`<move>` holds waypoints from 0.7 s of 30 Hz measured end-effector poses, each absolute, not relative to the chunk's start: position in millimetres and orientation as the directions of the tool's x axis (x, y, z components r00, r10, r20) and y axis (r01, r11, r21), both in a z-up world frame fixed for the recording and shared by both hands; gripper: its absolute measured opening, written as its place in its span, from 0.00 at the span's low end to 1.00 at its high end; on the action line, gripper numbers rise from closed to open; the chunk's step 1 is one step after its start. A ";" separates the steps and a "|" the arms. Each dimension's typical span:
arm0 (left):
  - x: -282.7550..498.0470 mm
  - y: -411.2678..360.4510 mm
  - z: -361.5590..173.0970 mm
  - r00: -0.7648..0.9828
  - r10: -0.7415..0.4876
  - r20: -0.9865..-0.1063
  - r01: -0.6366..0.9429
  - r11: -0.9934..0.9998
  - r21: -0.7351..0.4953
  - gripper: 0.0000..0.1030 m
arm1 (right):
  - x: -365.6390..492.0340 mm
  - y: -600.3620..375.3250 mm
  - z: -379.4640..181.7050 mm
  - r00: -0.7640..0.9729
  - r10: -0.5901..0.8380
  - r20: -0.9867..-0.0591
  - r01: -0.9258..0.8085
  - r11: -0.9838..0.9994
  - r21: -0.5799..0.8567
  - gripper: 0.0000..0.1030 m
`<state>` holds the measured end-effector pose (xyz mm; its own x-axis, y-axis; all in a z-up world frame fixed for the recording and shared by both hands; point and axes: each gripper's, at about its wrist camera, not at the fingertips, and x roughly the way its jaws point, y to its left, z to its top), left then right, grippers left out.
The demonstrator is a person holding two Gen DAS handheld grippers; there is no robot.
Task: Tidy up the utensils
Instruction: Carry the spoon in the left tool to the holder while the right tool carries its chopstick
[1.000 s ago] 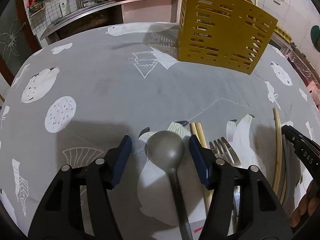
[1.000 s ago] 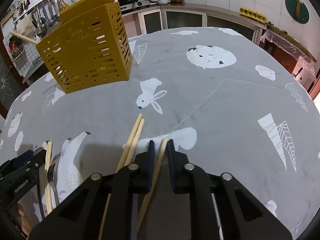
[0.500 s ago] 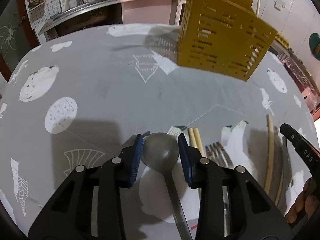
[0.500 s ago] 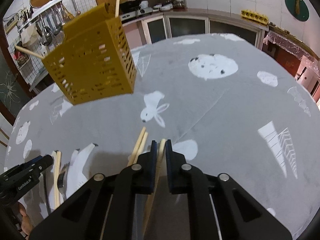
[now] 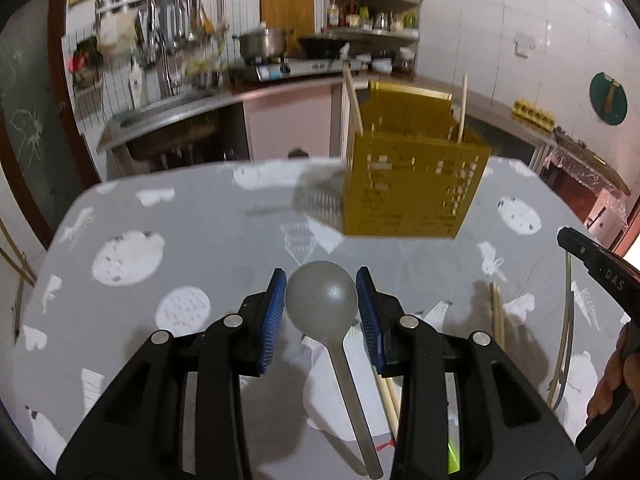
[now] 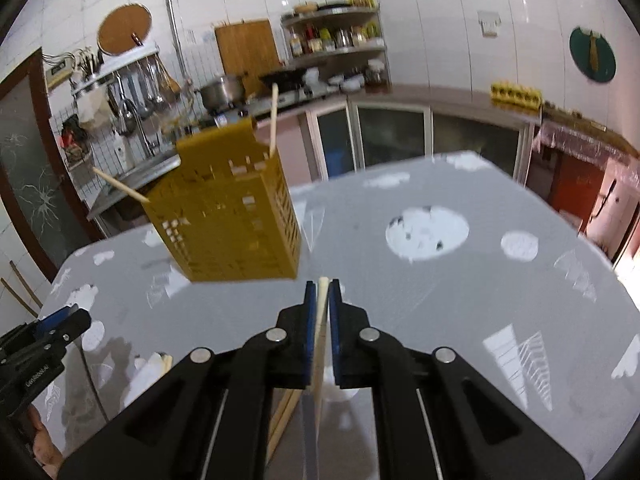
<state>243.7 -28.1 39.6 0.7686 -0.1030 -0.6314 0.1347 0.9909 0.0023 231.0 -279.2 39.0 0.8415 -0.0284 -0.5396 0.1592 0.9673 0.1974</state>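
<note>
The grey spoon (image 5: 322, 300) sits bowl-forward between the blue pads of the left gripper (image 5: 322, 300), which is closed partway with the pads pressing on either side of the bowl; its handle runs back under the gripper, and the spoon is clear of the table (image 5: 208, 232); the right gripper (image 6: 322, 300) is clamped almost fully shut on a single pale chopstick (image 6: 320, 328), whose tip shows just past the pads; ahead of both stands the yellow slotted utensil holder (image 5: 412, 188) on the far part of the table, with two chopsticks (image 5: 354, 104) sticking up out of it; more chopsticks (image 5: 497, 316) lie on the grey patterned tablecloth below and to the right of the spoon; in the left wrist view, the right gripper's black body shows at the right edge, with fingers of the person's hand (image 5: 616, 376) around it; beyond the table are the kitchen counter (image 5: 224, 96), a pot (image 5: 262, 42) and a shelf of jars (image 5: 370, 16).
</note>
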 end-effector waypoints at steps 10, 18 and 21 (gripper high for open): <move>223.7 -28.6 78.1 0.844 -0.125 -0.522 0.158 0.987 0.019 0.34 | 218.8 -282.5 75.5 0.899 -0.033 -0.437 0.134 0.970 0.203 0.06; 228.9 -26.8 87.2 0.862 -0.121 -0.492 0.148 0.989 0.016 0.34 | 214.4 -282.5 88.8 0.930 -0.039 -0.367 0.121 0.972 0.202 0.06; 230.8 -29.0 87.4 0.873 -0.107 -0.476 0.142 0.989 0.038 0.34 | 210.8 -280.5 94.6 0.944 -0.052 -0.326 0.118 0.976 0.186 0.06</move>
